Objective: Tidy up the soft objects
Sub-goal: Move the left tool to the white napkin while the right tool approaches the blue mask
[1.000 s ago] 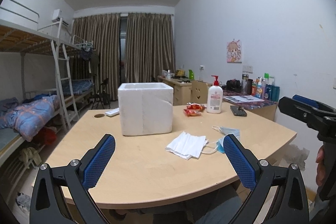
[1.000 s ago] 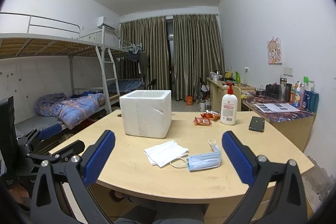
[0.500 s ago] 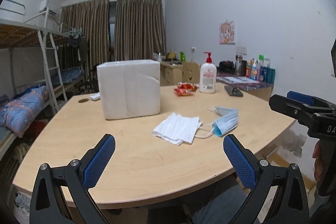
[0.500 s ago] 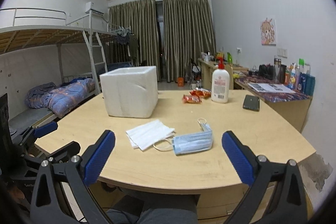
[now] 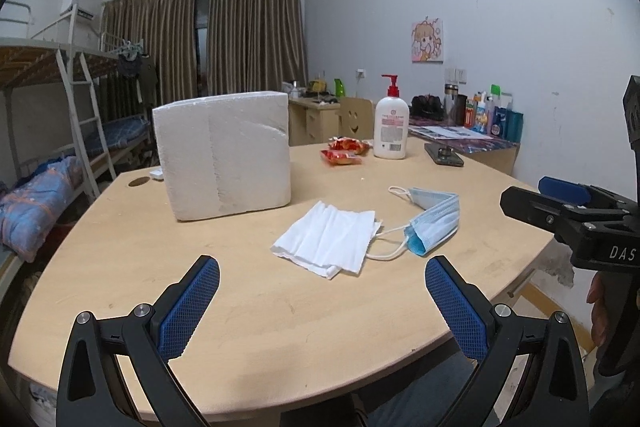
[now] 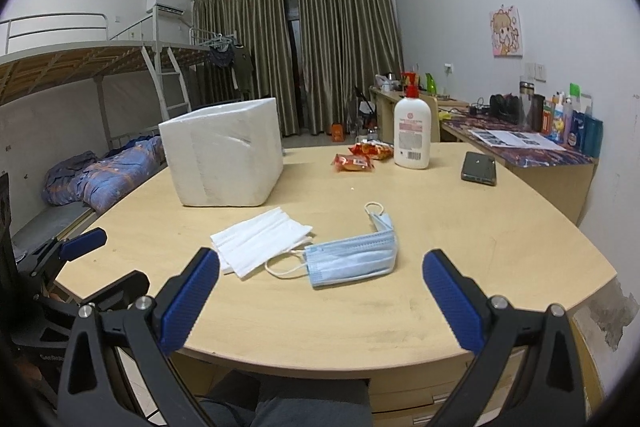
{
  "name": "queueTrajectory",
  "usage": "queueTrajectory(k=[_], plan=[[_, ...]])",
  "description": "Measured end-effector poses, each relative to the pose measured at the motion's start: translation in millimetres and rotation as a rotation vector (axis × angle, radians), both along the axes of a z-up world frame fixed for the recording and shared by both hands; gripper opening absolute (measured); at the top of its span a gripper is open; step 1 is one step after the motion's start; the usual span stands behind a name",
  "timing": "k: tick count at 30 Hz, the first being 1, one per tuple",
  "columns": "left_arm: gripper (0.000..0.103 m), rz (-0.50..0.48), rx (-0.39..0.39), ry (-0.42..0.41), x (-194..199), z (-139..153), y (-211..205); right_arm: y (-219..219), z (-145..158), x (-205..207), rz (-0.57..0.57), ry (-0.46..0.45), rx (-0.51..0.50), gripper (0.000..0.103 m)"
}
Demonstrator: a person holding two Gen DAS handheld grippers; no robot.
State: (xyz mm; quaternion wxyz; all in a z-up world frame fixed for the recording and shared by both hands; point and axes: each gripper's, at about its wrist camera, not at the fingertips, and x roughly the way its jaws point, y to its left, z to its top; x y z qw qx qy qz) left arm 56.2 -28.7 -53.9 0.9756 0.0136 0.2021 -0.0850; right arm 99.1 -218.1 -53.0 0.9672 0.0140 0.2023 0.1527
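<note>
On the tabletop (image 5: 248,311), the foam box (image 5: 224,155) stands far left. Near of it lie the folded mask (image 5: 328,241) and, touching its right, the second mask (image 5: 434,223). The lotion bottle (image 5: 391,129), snack packets (image 5: 344,151) and phone (image 5: 444,155) sit far right.

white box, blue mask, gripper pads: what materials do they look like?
White box: probably expanded foam; matte, grainy faces with a dented crease.
Blue mask: likely thin nonwoven fabric; pleated, limp, folded over, white ear loops.
Pads on both the right gripper and the left gripper: blue with a fine cross-hatch texture, perhaps rubber or printed plastic; cannot tell which.
</note>
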Motion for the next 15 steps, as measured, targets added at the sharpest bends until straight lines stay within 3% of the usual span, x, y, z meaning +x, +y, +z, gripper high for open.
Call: queueTrajectory(k=[15], plan=[[0.103, -0.034, 0.015, 0.088, 50, -16, -11, -7, -14, 39, -0.008, 0.079, 0.0, 0.103]])
